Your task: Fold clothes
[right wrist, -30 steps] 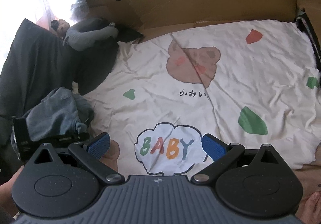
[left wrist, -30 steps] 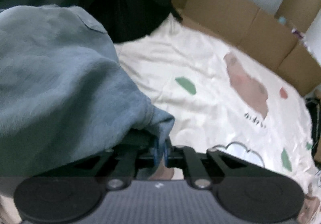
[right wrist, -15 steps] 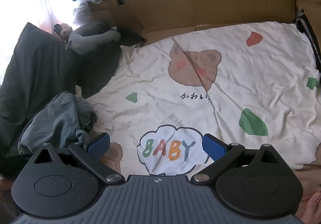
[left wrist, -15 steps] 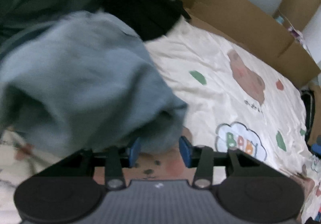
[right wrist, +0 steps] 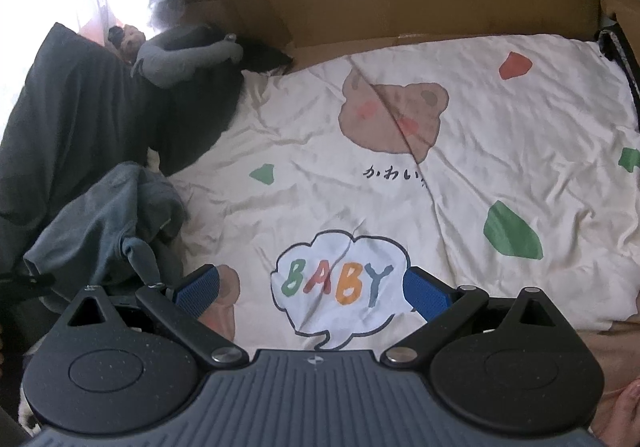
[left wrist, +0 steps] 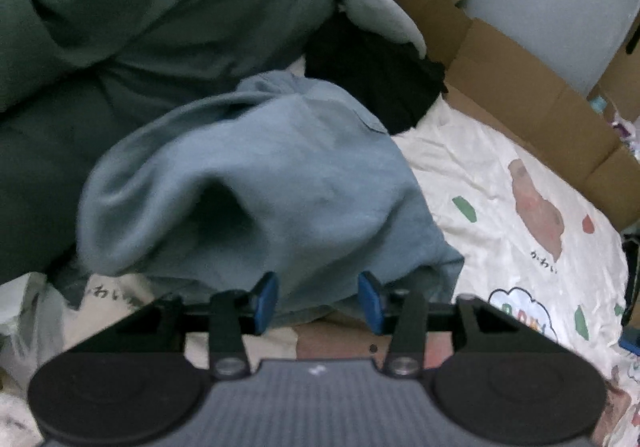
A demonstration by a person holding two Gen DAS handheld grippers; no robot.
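Blue garment [left wrist: 256, 183] crumpled on cartoon-print bedsheet [right wrist: 460, 187].

— What's the surface ahead of the claw?
— A cream bear-print bedsheet [right wrist: 500, 151].
— And on it?
— A crumpled blue-grey garment [right wrist: 104, 223] to the claw's left, a dark duvet [right wrist: 68, 127] beyond that.

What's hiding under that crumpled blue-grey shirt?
The blue-grey garment lies partly on the cream bear-print sheet and partly against the dark green bedding. Whatever is beneath its bunched middle is covered and cannot be seen.
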